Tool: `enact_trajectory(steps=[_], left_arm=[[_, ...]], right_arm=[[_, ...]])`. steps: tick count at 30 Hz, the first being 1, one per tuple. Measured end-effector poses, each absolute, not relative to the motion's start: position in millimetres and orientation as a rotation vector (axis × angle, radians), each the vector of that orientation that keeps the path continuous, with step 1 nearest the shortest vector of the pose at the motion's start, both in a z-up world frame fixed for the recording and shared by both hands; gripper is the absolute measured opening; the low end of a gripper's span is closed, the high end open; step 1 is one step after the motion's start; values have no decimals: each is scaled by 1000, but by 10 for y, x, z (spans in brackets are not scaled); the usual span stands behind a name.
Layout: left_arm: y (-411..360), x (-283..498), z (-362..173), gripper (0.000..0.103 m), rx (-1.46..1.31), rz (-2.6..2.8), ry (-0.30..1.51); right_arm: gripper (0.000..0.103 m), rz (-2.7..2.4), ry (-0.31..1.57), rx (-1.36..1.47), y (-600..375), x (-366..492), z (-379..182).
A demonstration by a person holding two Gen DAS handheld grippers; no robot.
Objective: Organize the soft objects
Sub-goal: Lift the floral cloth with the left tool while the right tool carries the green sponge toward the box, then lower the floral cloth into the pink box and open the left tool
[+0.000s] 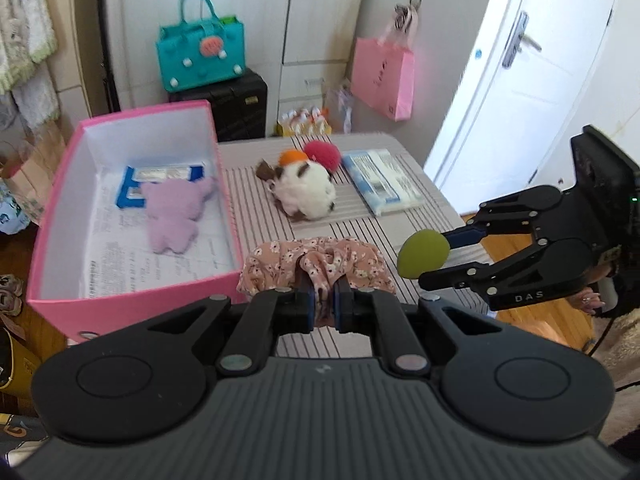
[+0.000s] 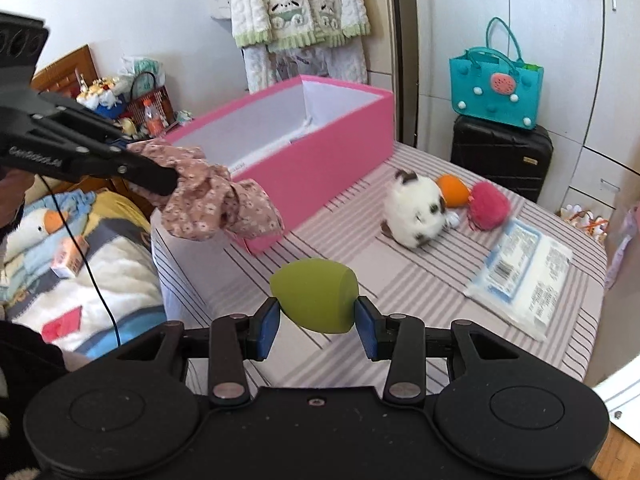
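My left gripper is shut on a pink floral scrunchie, held above the striped table beside the near corner of the pink box. From the right wrist view the same scrunchie hangs from the left gripper. My right gripper is shut on a green egg-shaped sponge, which shows in the left wrist view as the sponge at the right gripper. Inside the box lie a lilac plush and a blue packet.
On the striped table lie a white fluffy plush, an orange ball, a red pompom and a tissue pack. A teal bag sits on a black suitcase. A bed lies left.
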State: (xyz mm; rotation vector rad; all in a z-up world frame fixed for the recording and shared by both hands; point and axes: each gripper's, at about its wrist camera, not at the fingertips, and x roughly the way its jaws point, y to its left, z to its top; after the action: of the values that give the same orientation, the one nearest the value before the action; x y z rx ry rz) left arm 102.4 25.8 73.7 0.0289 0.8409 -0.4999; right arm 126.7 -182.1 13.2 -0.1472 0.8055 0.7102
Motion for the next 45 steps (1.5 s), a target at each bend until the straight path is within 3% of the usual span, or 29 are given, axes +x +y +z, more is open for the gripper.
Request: enact_trajectory(steps=[19, 34, 39, 45], left_arm=[[1102, 1368, 926, 8, -14, -352, 673], [1345, 2143, 556, 9, 119, -244, 761], [1270, 2364, 386, 9, 283, -179, 757], [1259, 2599, 294, 9, 291, -212, 799]], right_arm=[[46, 818, 684, -242, -1007, 1784, 490], [46, 856, 674, -311, -319, 2649, 499], [46, 868, 725, -302, -115, 3056, 343], [46, 863, 784, -252, 40, 3463, 251]])
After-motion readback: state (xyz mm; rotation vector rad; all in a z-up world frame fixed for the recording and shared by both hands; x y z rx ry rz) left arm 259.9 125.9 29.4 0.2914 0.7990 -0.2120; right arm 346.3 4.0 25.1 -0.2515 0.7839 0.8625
